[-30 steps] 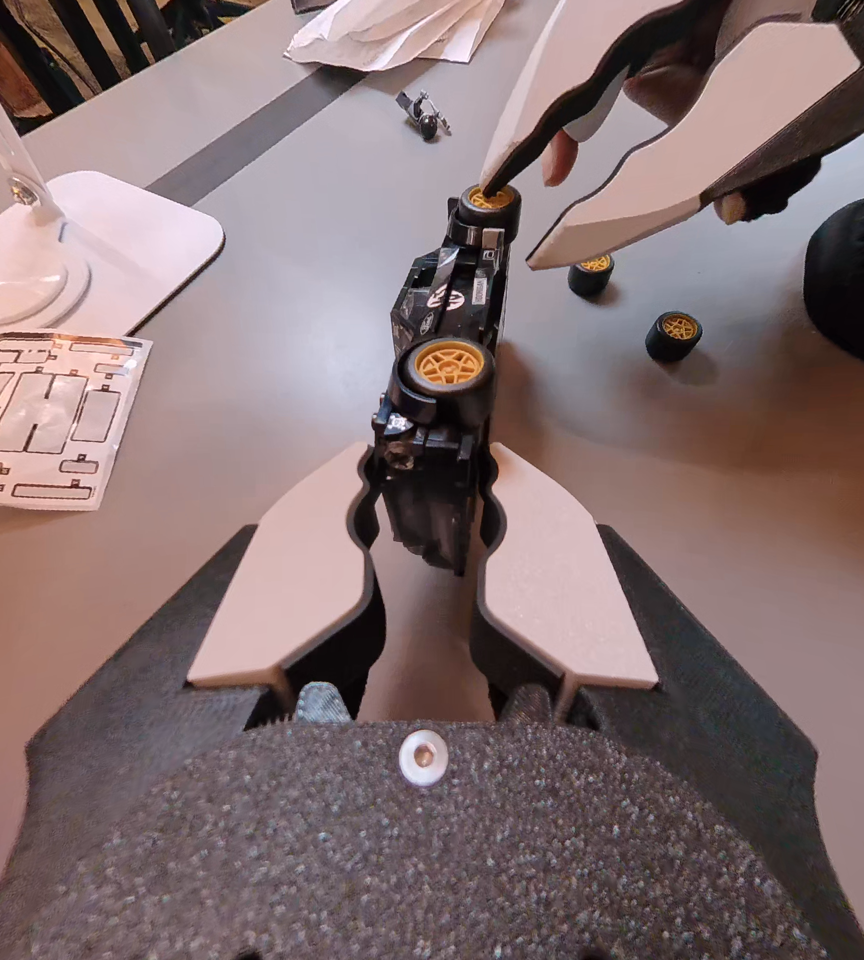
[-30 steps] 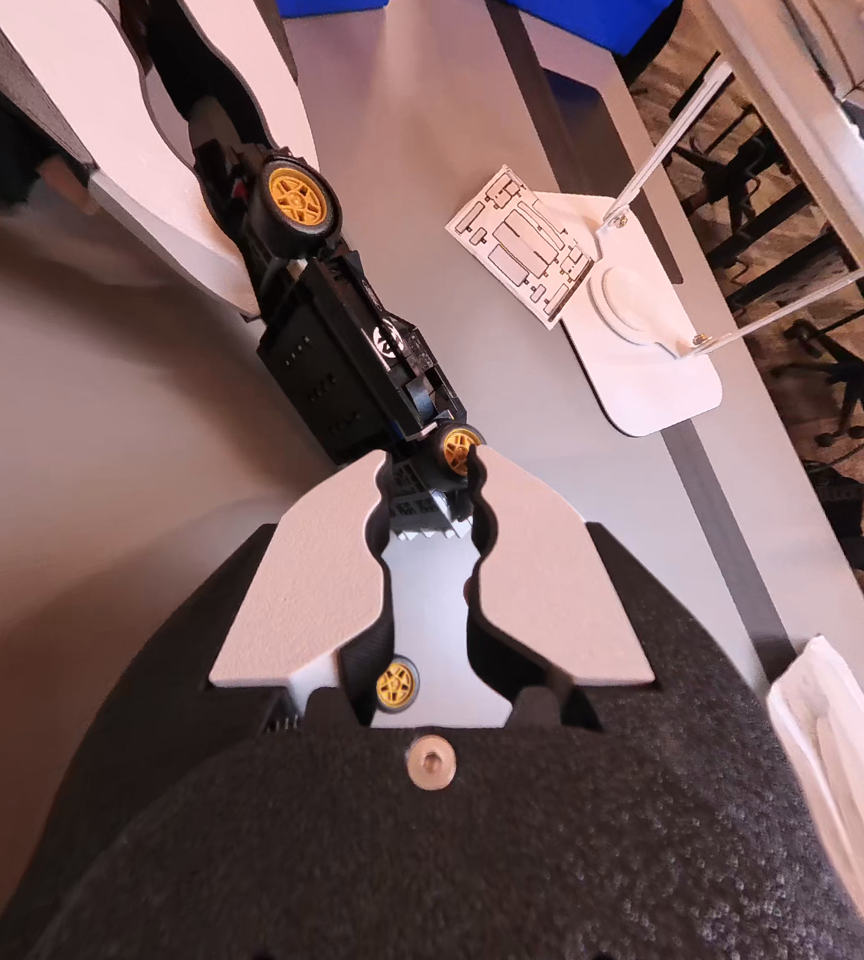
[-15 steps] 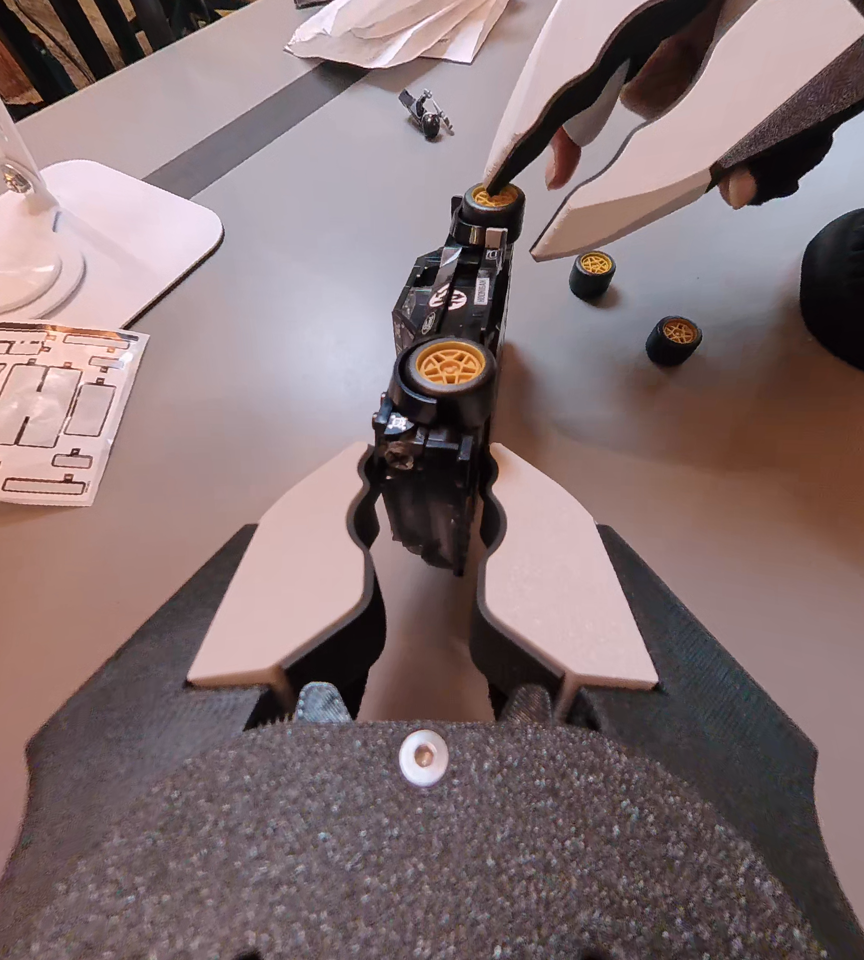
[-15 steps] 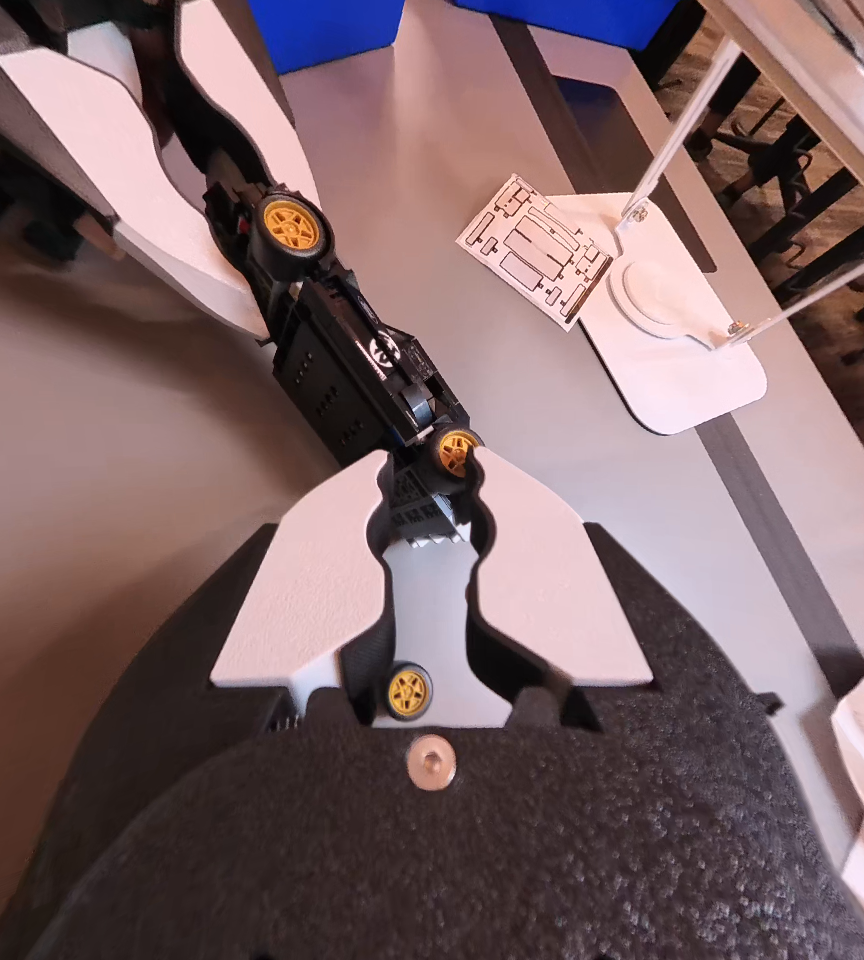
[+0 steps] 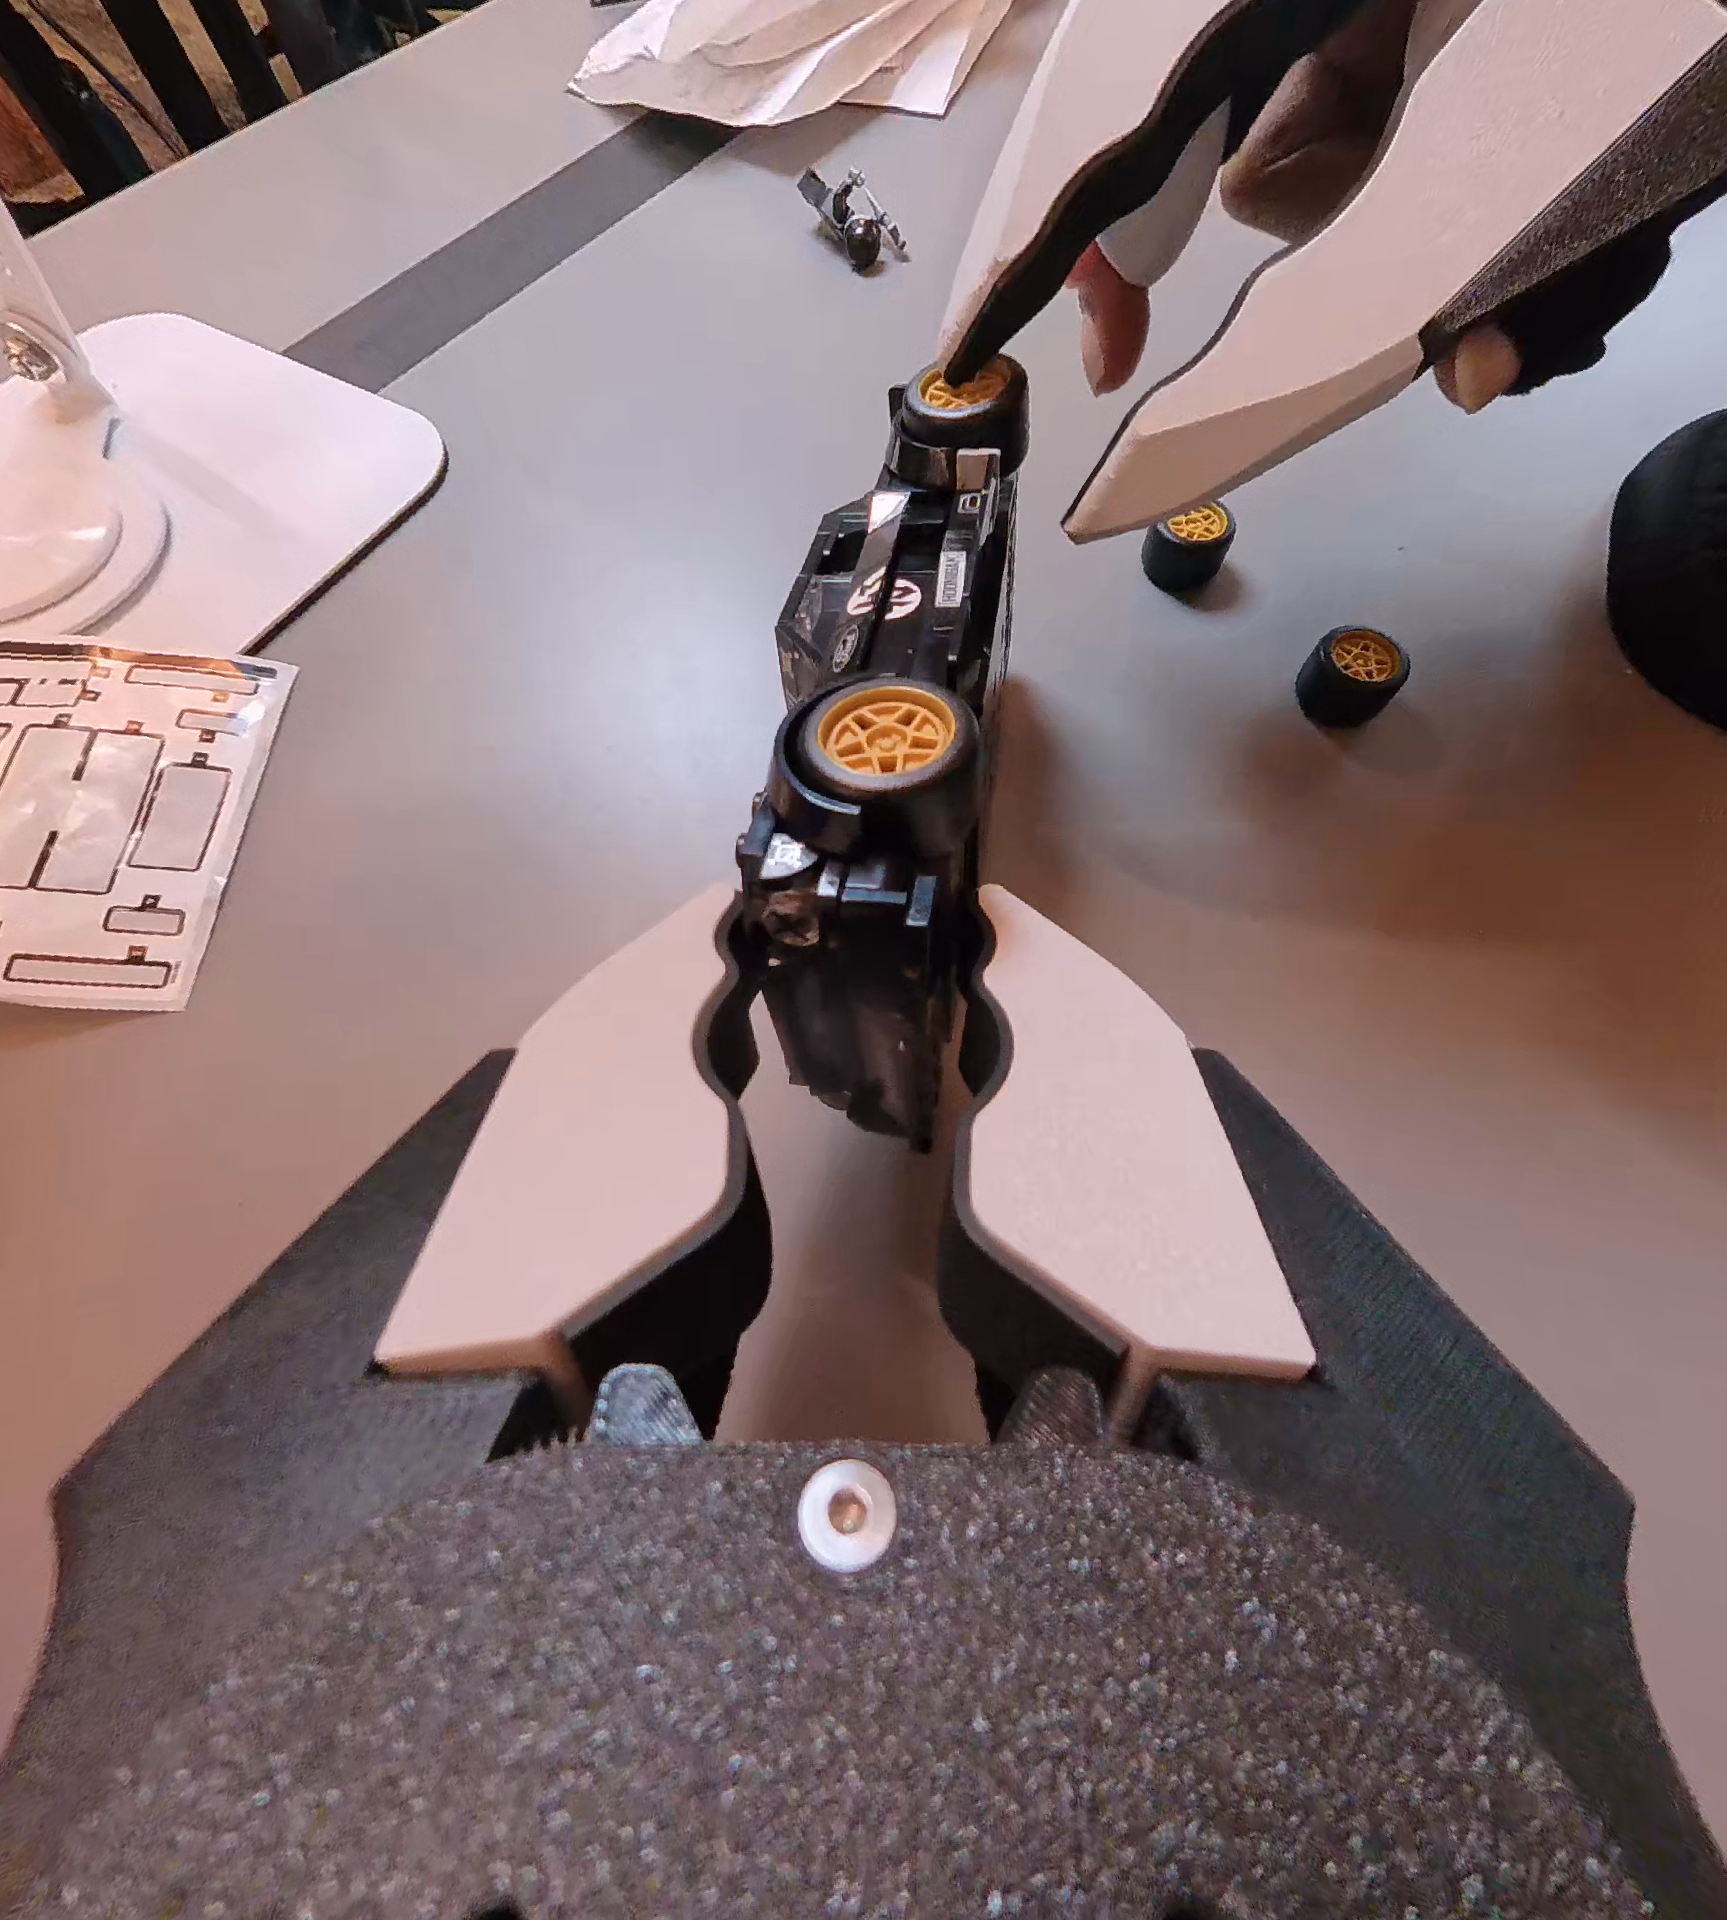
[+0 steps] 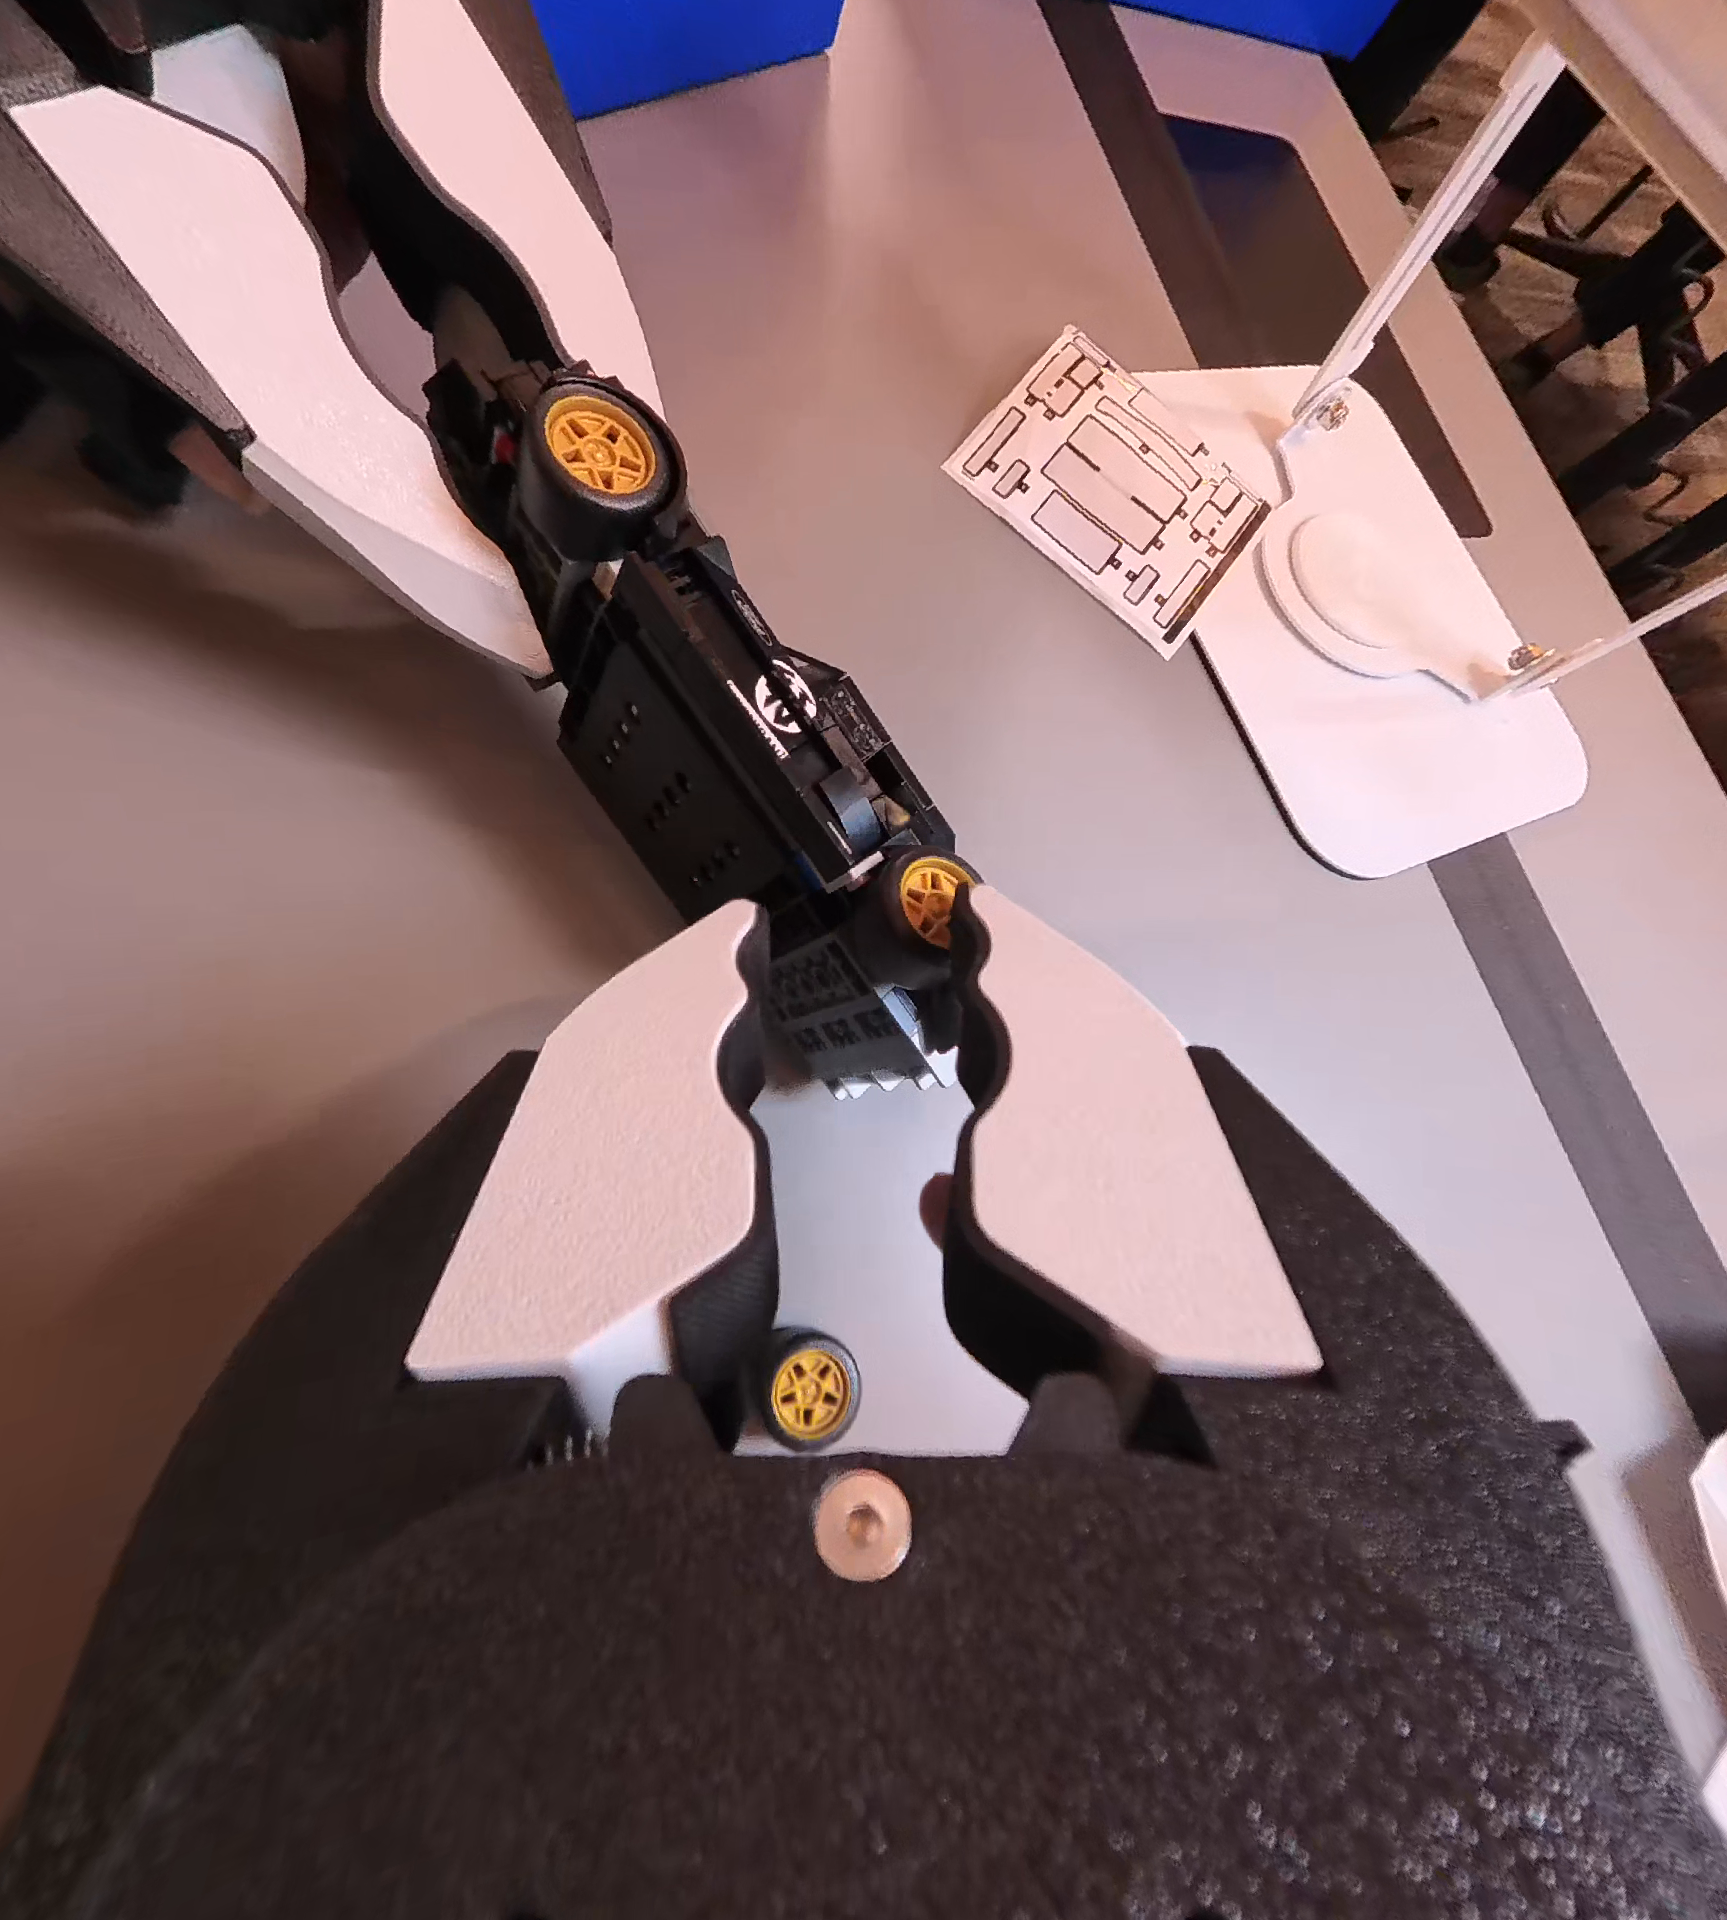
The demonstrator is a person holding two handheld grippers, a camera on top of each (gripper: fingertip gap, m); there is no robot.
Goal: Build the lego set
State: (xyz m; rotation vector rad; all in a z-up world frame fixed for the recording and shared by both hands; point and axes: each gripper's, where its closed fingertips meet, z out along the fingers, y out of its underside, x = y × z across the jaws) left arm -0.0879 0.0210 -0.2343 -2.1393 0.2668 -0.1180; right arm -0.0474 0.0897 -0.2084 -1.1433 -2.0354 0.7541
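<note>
The glossy black lego car (image 5: 890,665), turned on its side, is clamped lengthwise in the left gripper (image 5: 854,997) jaws, pointed away toward the right gripper (image 6: 864,997), whose parted jaws touch its gold-hubbed front wheel (image 6: 926,899).

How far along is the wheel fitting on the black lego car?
Done: the large wheel sits on the upturned side of the car, which lies on its side. In hand: the left tongs clamp the car's near end while one tip of the right tongs presses the small wheel at the far end. Left: two loose wheels lie on the table, probably for the hidden lower side.
</note>
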